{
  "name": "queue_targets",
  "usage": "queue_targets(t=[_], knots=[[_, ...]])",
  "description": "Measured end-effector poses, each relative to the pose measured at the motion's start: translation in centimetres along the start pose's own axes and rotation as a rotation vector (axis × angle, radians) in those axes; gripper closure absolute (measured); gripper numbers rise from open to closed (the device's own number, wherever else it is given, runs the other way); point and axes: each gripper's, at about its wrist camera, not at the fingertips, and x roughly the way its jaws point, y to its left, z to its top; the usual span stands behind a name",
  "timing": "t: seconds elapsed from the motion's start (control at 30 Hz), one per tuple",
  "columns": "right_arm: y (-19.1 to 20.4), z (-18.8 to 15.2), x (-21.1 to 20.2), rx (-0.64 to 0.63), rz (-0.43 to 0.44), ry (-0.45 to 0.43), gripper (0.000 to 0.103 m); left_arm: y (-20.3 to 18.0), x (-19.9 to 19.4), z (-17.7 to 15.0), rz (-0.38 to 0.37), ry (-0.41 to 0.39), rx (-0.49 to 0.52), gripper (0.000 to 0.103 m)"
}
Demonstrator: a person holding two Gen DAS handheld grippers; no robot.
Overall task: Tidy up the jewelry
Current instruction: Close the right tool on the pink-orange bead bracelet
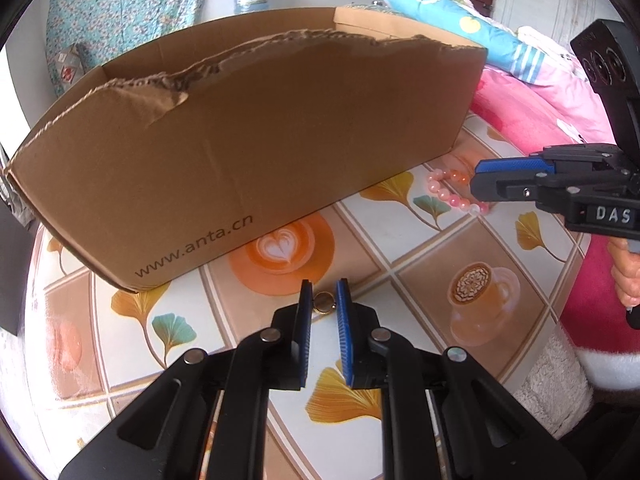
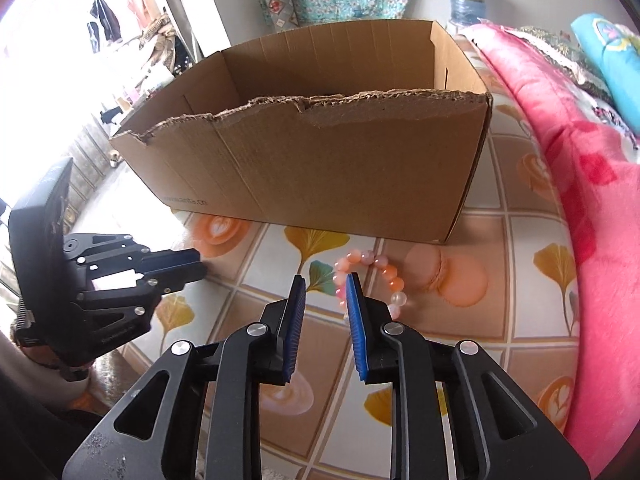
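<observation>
Jewelry sits on a patterned bench cloth [image 1: 400,256] in front of a torn cardboard box [image 1: 248,152]. From the left wrist view, the left claw [image 1: 324,292] points down at a small gold ring [image 1: 324,302] that lies between its blue pads; a thin gap shows on each side, so the claw is nearly closed but not yet pinching it. To the right, the right claw [image 1: 478,180] hovers over a pink bead bracelet [image 1: 456,192] beside the box's corner. From the right wrist view, the right claw [image 2: 326,284] stands partly open and empty, its right pad just at the left arc of the bracelet [image 2: 372,276], which lies flat on the cloth near the box [image 2: 320,168]. Risks, as I judge them: the ring is thin and flat, so closing pads may flick it away or slide over it; the right claw, set off-centre, may push the beads aside rather than straddle the strand.
</observation>
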Motion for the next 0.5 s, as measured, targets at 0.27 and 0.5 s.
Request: queue_targets(t=[0.27, 0.5], knots=[[0.4, 0.2, 2.1, -0.038, -0.063, 0.056, 0.082, 0.6, -0.1, 0.3, 0.018, 0.025, -0.028, 0.091], [0.1, 0.2, 2.7, -0.013, -0.083, 0.072, 0.084, 0.4, 0.2, 0.7, 0.026, 0.041, -0.042, 0.091]])
